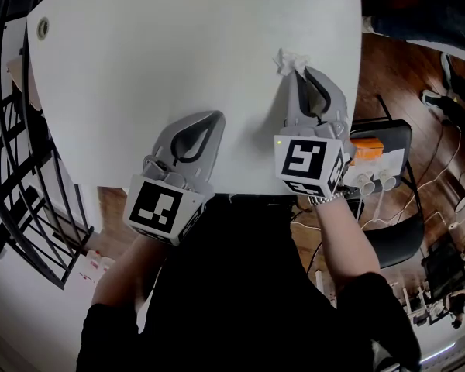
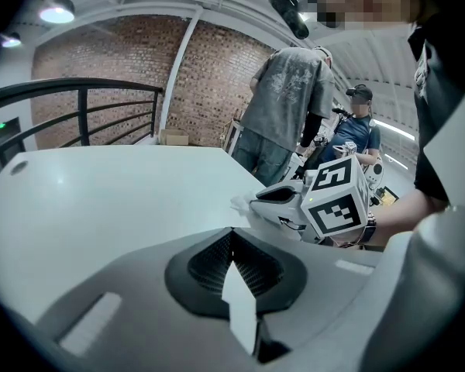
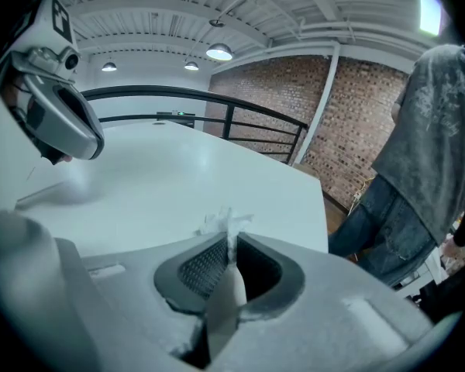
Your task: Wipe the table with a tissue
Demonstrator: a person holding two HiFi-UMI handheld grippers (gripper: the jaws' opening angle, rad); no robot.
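Black railing [image 2: 85, 103] and standing person [image 2: 287, 99] border table [image 2: 101, 200]; right gripper [image 3: 231, 246] pinches tissue [image 3: 223, 223].

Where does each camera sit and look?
Head view: on the person's head, looking down at the table, left claw, right claw, forearms.
Left gripper view: on the left claw, facing the right claw.
Right gripper view: on the right claw, facing its pinched tissue.
Shared: both gripper views show the other claw.

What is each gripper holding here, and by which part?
Right gripper pinches a crumpled tissue by one end at the jaw tips. Left gripper: shut, empty.
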